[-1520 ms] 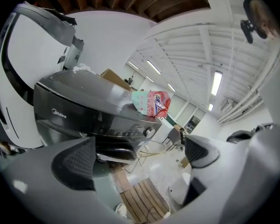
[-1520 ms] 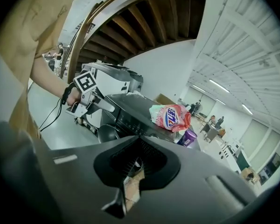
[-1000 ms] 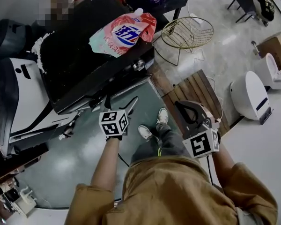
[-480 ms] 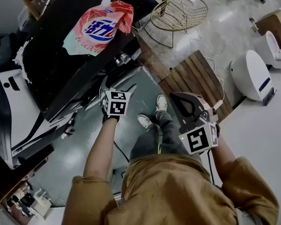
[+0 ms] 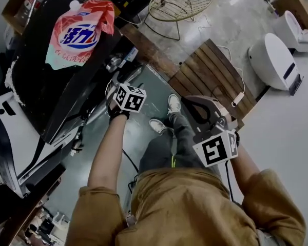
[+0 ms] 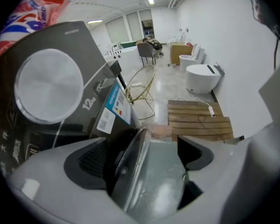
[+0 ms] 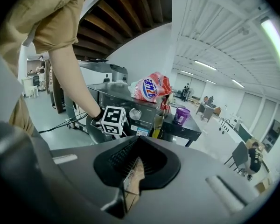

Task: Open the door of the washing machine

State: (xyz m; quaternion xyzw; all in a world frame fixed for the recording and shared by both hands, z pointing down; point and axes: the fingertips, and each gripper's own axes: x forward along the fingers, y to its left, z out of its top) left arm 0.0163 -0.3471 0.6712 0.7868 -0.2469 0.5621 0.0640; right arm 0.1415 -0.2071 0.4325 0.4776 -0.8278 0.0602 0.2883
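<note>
The black washing machine [image 5: 56, 81] stands at the left with a pink detergent bag [image 5: 79, 32] on top. My left gripper [image 5: 119, 82] reaches down to its front. In the left gripper view the door's curved rim [image 6: 130, 162] stands between the closing jaws of the left gripper [image 6: 144, 157]. It lies close to the left pad [image 6: 91, 160] and apart from the right one. The silver dial [image 6: 49, 85] shows above. My right gripper [image 5: 189, 104] hangs over the floor, away from the machine, jaws together on nothing. The right gripper view shows the machine [image 7: 126, 106] and the left marker cube [image 7: 113, 120].
A gold wire basket [image 5: 179, 1] and a wooden slatted board [image 5: 215, 76] lie right of the machine. White toilets [image 5: 274, 60] stand at the far right, a white appliance [image 5: 10, 127] at the left. The person's shoes [image 5: 167, 117] are on the green floor below the grippers.
The left gripper has gone forward and down to the machine's front and rolled over. The right gripper has sunk a little. The head camera has tilted, shifting the scene.
</note>
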